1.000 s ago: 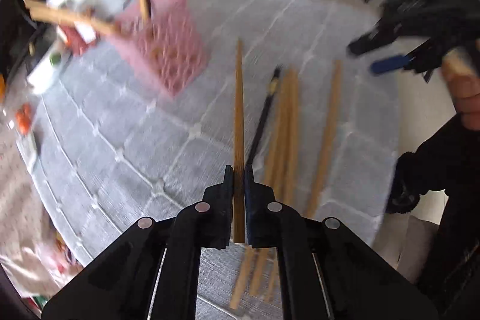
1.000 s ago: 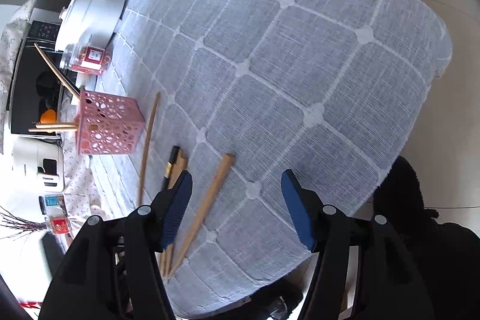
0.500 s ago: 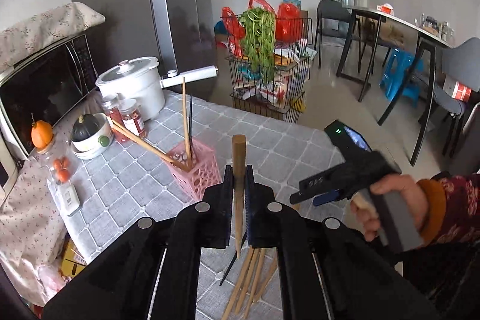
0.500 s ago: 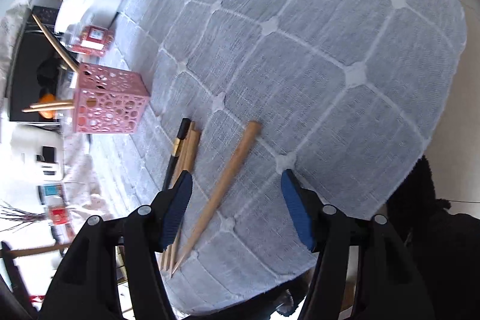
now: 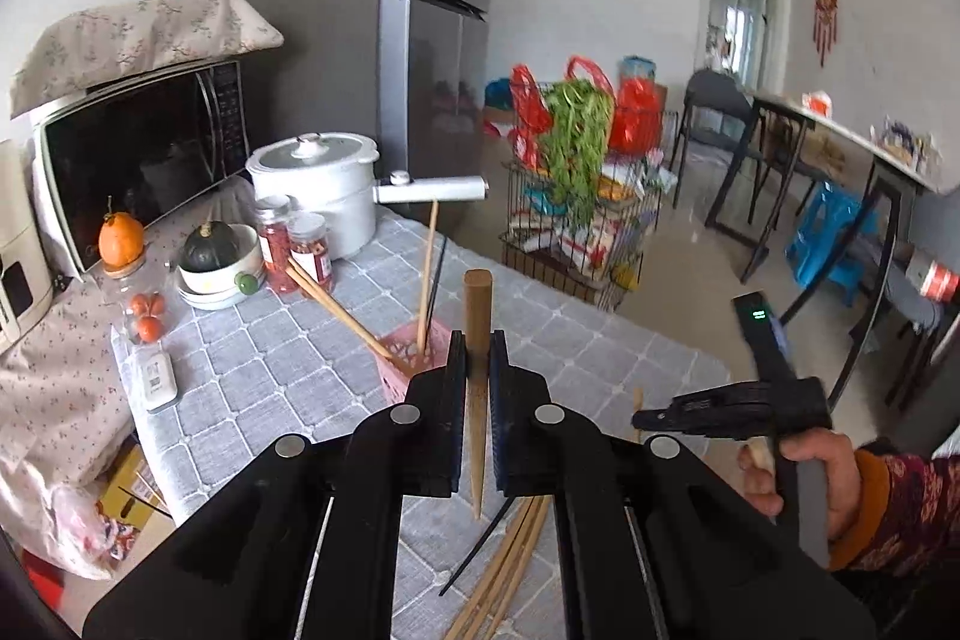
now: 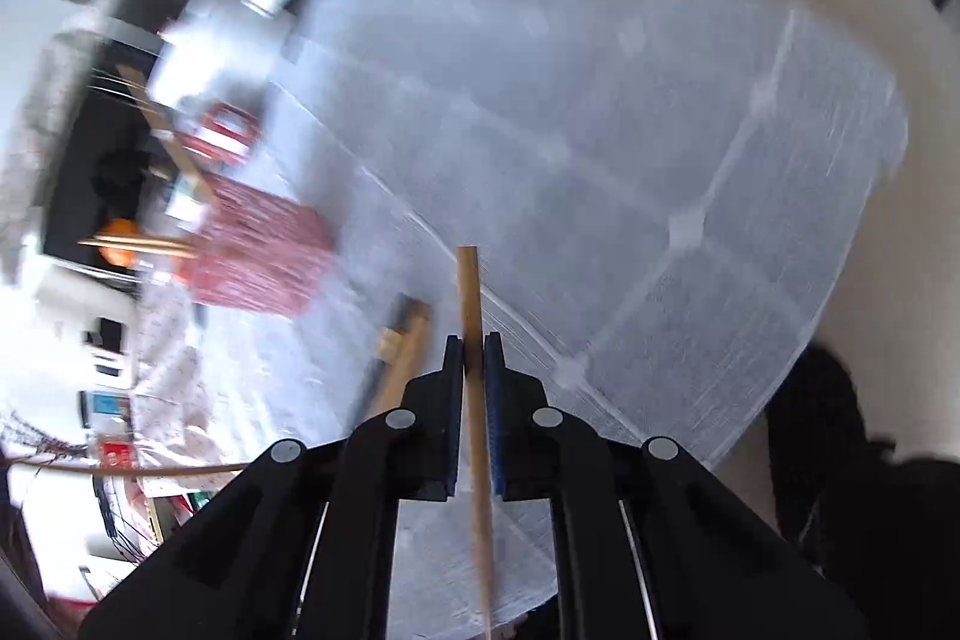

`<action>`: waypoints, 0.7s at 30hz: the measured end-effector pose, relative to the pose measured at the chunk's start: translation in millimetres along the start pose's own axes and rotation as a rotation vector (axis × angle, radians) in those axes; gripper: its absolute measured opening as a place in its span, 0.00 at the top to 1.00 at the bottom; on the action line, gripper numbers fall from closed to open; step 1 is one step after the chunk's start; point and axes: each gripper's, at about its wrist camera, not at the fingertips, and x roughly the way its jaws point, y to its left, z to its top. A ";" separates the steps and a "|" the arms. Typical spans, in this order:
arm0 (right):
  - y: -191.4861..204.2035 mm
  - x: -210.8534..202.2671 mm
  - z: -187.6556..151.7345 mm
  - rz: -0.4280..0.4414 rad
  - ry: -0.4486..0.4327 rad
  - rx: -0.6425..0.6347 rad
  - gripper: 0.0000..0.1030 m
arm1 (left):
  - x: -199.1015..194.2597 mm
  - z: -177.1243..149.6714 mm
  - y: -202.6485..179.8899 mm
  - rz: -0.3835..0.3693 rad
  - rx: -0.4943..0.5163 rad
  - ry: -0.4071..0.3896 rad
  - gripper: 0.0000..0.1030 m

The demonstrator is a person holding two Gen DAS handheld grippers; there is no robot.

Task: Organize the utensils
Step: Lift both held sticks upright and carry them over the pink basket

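My left gripper [image 5: 477, 349] is shut on a wooden chopstick [image 5: 477, 307], lifted above the table with its blunt end pointing up. Just behind it stands the pink perforated holder [image 5: 397, 365] with several chopsticks leaning out. More wooden chopsticks [image 5: 510, 568] and a black one [image 5: 480, 550] lie on the grey checked cloth below. My right gripper [image 6: 474, 343] is shut on another wooden chopstick [image 6: 471, 304], raised off the cloth; this view is blurred. It also shows the holder [image 6: 258, 259] to the left and loose chopsticks [image 6: 405, 358]. A hand holds the right gripper [image 5: 654, 415] at the right of the left wrist view.
At the table's back left stand a white pot with a long handle [image 5: 324, 196], two red jars [image 5: 294, 250], a bowl with a dark squash [image 5: 219, 262], an orange [image 5: 121, 238] and a microwave [image 5: 144, 154]. A wire rack with greens [image 5: 576, 196] stands on the floor beyond.
My left gripper rose with its chopstick and tilted up toward the room. My right gripper went from wide open over the cloth to shut on a wooden chopstick, and lifted it.
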 end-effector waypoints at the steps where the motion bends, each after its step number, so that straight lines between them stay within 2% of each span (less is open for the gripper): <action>1: 9.8 -17.8 5.4 0.036 -0.050 -0.024 0.93 | -2.5 3.5 1.4 0.008 -0.017 -0.015 0.94; 6: 59.3 -103.6 36.7 0.203 -0.292 -0.131 0.93 | -15.7 31.3 11.6 0.022 -0.130 -0.117 0.94; 9: 91.4 -131.5 63.6 0.286 -0.365 -0.170 0.93 | -19.0 55.2 20.4 0.039 -0.207 -0.189 0.94; 12: 120.7 -147.7 88.7 0.321 -0.431 -0.222 0.93 | -15.6 78.9 27.2 0.079 -0.262 -0.246 0.94; 16: 141.4 -141.5 105.2 0.332 -0.444 -0.282 0.93 | 3.7 95.6 33.1 0.109 -0.285 -0.261 0.94; 21: 156.4 -100.5 115.3 0.297 -0.393 -0.330 0.93 | 56.1 87.6 48.2 0.156 -0.306 -0.168 0.93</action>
